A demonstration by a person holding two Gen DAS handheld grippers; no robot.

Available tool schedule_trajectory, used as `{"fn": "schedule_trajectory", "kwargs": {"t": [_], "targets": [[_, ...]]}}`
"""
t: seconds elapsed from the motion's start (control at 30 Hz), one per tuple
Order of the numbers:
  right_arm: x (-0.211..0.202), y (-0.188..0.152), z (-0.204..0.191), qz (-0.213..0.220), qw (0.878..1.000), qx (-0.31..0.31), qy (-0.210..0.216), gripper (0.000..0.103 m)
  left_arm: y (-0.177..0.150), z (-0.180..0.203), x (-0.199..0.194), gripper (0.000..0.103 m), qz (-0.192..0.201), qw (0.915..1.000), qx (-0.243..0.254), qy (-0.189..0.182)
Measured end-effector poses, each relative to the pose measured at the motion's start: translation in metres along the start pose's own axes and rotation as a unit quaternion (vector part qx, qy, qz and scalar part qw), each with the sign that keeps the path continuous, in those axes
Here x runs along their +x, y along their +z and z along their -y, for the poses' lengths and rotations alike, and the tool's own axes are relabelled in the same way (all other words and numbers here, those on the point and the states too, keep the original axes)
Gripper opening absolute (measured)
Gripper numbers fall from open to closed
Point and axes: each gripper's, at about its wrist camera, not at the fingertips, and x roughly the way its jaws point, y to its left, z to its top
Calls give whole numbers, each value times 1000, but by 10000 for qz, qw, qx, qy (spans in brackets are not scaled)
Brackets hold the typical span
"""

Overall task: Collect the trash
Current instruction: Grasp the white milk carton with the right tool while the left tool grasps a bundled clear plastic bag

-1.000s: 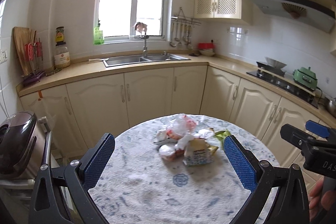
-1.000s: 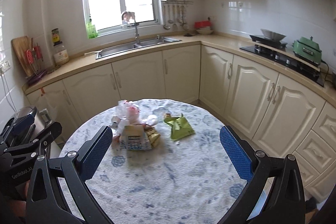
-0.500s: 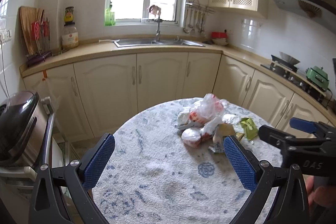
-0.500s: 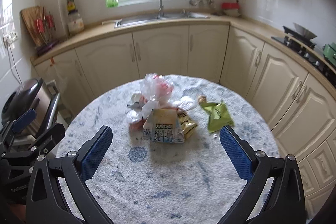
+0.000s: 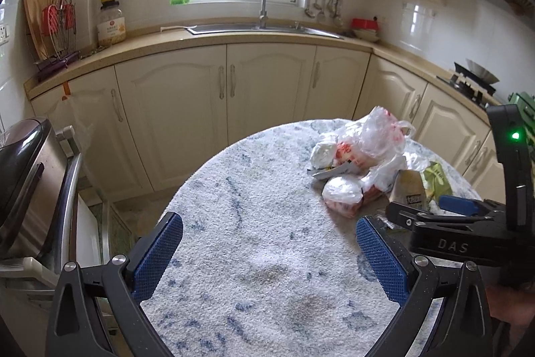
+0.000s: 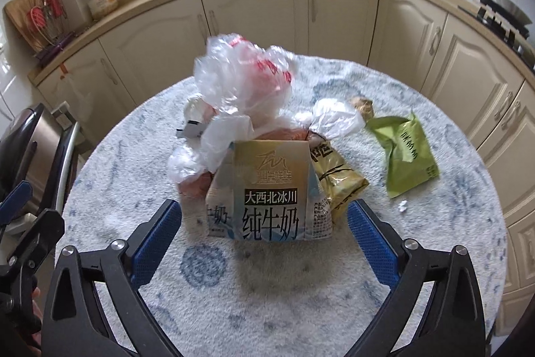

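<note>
**Trash pile on the round table, both grippers wide open**

So there's a heap of rubbish sitting on the round table (image 6: 451, 256) with the blue-and-white speckled cloth. The right gripper (image 6: 264, 233) is right up at the pile with its blue pads spread wide, one on each side of the milk carton (image 6: 267, 189), which stands at the near edge of the heap. Can't quite tell if the pads touch the carton; looks like a small gap on both sides, so nothing is pinched.

Behind the carton there's a crumpled clear plastic bag (image 6: 240, 79) with red print, plus some smaller wadded white plastic. A gold wrapper (image 6: 337, 179) leans against the carton's right side, and a green snack packet (image 6: 406, 153) lies flat by itself further right, apart from the pile. A tiny white scrap (image 6: 402, 205) sits just in front of it.

The left gripper (image 5: 267, 256) hangs over bare cloth to the left of the pile, jaws also spread, holding nothing. From its camera the heap is off to the right, with the right gripper reaching in beside it.

Behind it all, cream kitchen cabinets (image 5: 187, 109) and the sink (image 5: 254, 28) under the window.
</note>
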Motion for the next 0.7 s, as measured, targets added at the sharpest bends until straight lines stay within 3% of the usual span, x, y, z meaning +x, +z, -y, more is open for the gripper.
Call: {"fn": "schedule_trajectory", "kwargs": {"t": [0.07,0.47,0.57,0.7], "targets": [[11,0,3,-130,9999,10,-9,84,6,5,13,102,-65,10000,16,-35],[-5,-7,22,25,9998,96,177,83,35,39,82,102,-354,9982,411,-242],[-15,-6,32,134,9998,160,37,83,47,48,104,102,-464,9966,396,-550],[-22,-5,48,192,9993,320,7,83,63,57,137,102,-643,9952,502,-544]]}}
